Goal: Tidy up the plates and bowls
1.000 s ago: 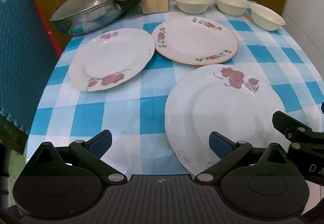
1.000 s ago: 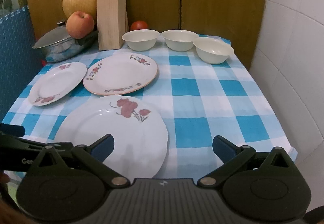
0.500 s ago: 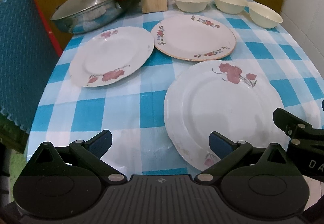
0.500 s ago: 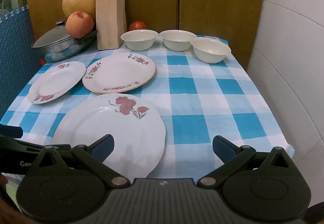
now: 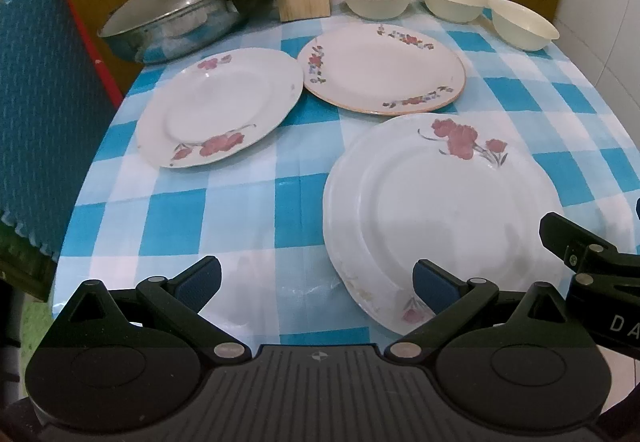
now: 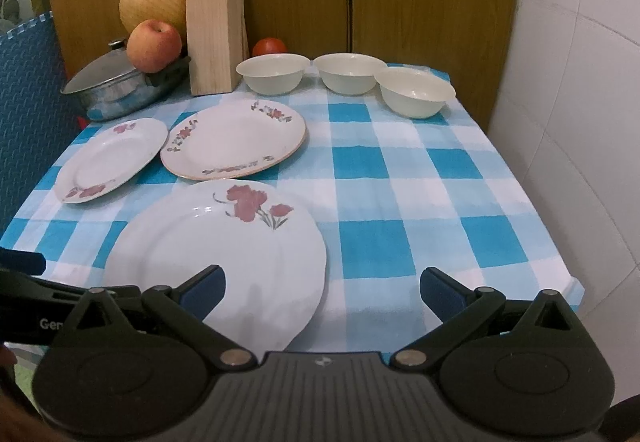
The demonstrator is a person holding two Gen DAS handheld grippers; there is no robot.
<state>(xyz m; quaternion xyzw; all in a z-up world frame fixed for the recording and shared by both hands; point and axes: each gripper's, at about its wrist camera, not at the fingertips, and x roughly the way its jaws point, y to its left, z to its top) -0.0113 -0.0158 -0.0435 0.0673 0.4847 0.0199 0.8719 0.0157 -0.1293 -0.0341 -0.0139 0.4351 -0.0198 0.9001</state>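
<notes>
Both claws hang over the near edge of the surface (image 6: pixel 400 178), which is covered with a blue and white checked cloth. The left claw (image 5: pixel 316 284) has its fingers spread wide and holds nothing; its right finger is above the near rim of the large white plate with a red flower print (image 5: pixel 440 210). The right claw (image 6: pixel 322 288) is also spread wide and empty, and its left finger is above the near part of the same plate. This large plate lies flat close to the near edge, toward the left side. Behind it, near the middle of the surface, lies the round plate with an orange rim and small flower garlands (image 6: pixel 236 140). Just beside that one, at the left edge, lies the smaller white plate with red flowers (image 6: pixel 110 160); the two rims are very close, but I cannot tell if they touch. Three cream-coloured round bowls (image 6: pixel 348 73) stand upright in a row along the far edge, toward the far right corner. At the far left corner there is a metal pot with a lid (image 6: pixel 112 86), a red-yellow apple (image 6: pixel 154 46) resting on its handle, and a light wooden knife block (image 6: pixel 214 30).
</notes>
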